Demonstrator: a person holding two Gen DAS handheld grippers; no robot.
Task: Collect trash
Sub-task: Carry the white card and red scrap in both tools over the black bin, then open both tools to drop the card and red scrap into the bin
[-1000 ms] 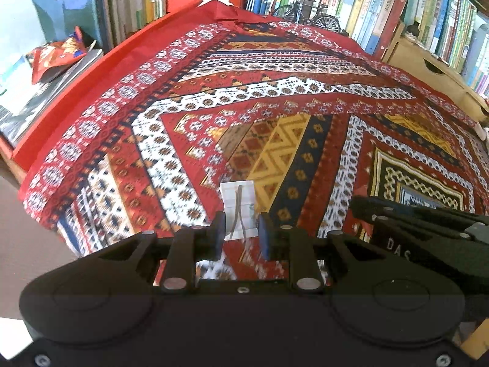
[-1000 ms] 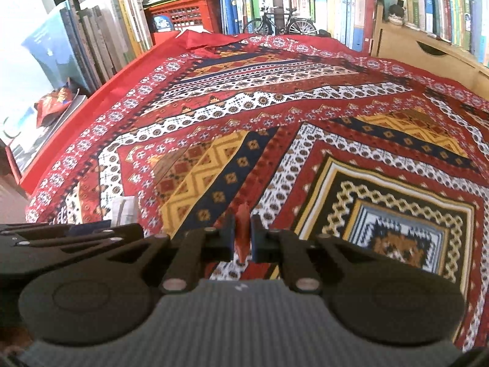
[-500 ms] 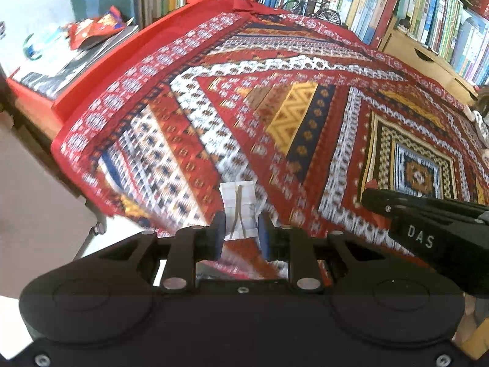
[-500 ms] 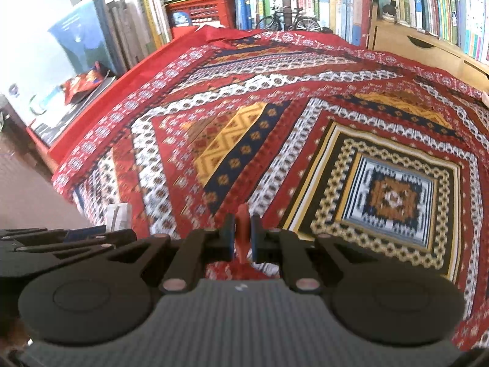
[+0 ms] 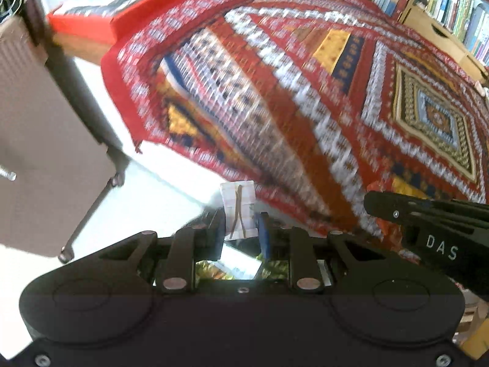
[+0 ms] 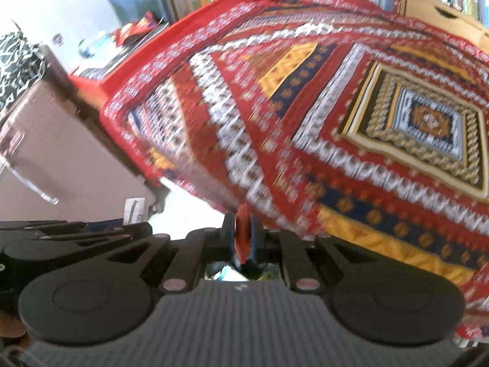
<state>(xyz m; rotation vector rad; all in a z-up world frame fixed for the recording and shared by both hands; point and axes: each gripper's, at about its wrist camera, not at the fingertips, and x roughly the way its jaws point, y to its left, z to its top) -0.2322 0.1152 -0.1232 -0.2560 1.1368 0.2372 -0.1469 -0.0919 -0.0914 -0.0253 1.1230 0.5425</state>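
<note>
My left gripper [image 5: 239, 229] is shut on a small white paper wrapper [image 5: 238, 206] with a brown mark, held upright past the near corner of the patterned cloth [image 5: 305, 91], over the white floor [image 5: 146, 202]. In the right wrist view my right gripper [image 6: 243, 232] is shut on a thin red wrapper scrap [image 6: 243, 229], just off the cloth's edge [image 6: 214, 183]. The right gripper's black body [image 5: 428, 223] shows at the right of the left view. The left gripper's body [image 6: 76, 235] and its white wrapper [image 6: 133, 211] show at the left of the right view.
A grey-brown cabinet [image 5: 39, 140] with a metal handle [image 6: 27, 183] stands left of the table. Red snack packets [image 6: 134, 29] lie on magazines at the far left corner. Bookshelves [image 5: 452, 3] and a wooden box [image 6: 443, 15] line the back.
Both grippers have pulled back toward the table's near left corner with their scraps still held; the floor and the cabinet have come into view and the cloth has slid to the right.
</note>
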